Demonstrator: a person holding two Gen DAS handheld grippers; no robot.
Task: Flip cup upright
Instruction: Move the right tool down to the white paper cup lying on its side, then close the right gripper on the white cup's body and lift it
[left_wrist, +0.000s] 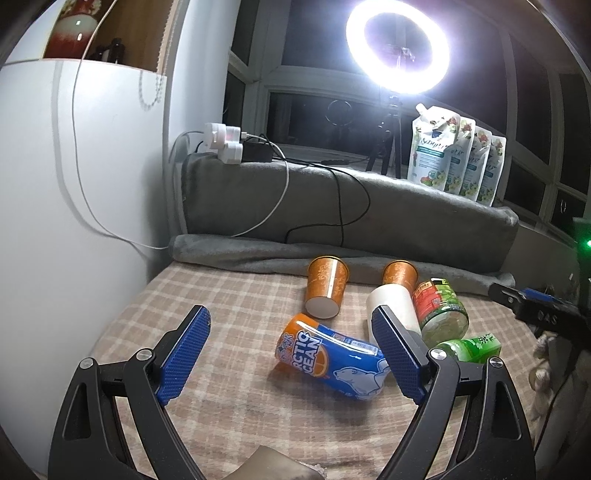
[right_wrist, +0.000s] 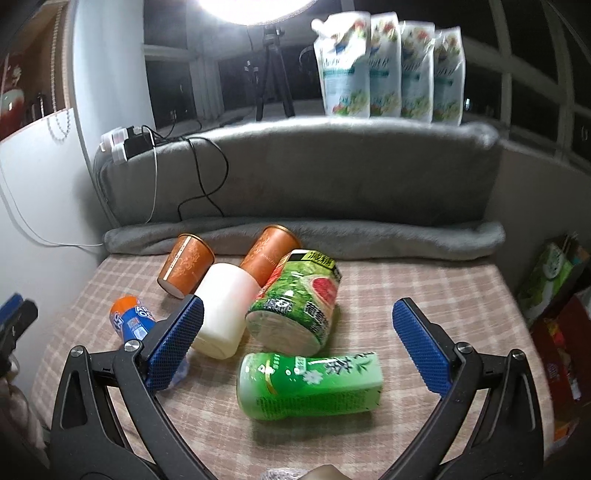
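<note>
Several cups lie on their sides on a checked cloth (left_wrist: 229, 295). A blue and orange Arctic Ocean cup (left_wrist: 332, 358) lies just ahead of my open left gripper (left_wrist: 291, 350), between its fingers; it also shows in the right wrist view (right_wrist: 131, 321). Two orange cups (left_wrist: 325, 288) (left_wrist: 399, 275), a white cup (left_wrist: 393, 306), a green and red cup (left_wrist: 441, 310) and a light green tea cup (right_wrist: 310, 384) lie near. My open right gripper (right_wrist: 299, 325) hovers over the tea cup and the green and red cup (right_wrist: 295, 302). The right gripper shows at the left wrist view's right edge (left_wrist: 532, 306).
A grey blanket roll (left_wrist: 332, 210) borders the far side of the cloth. Cables and a power strip (left_wrist: 229, 142) lie on it at left. Several refill pouches (left_wrist: 454, 155) and a ring light (left_wrist: 399, 48) on a tripod stand behind. A white wall (left_wrist: 74, 184) is at left.
</note>
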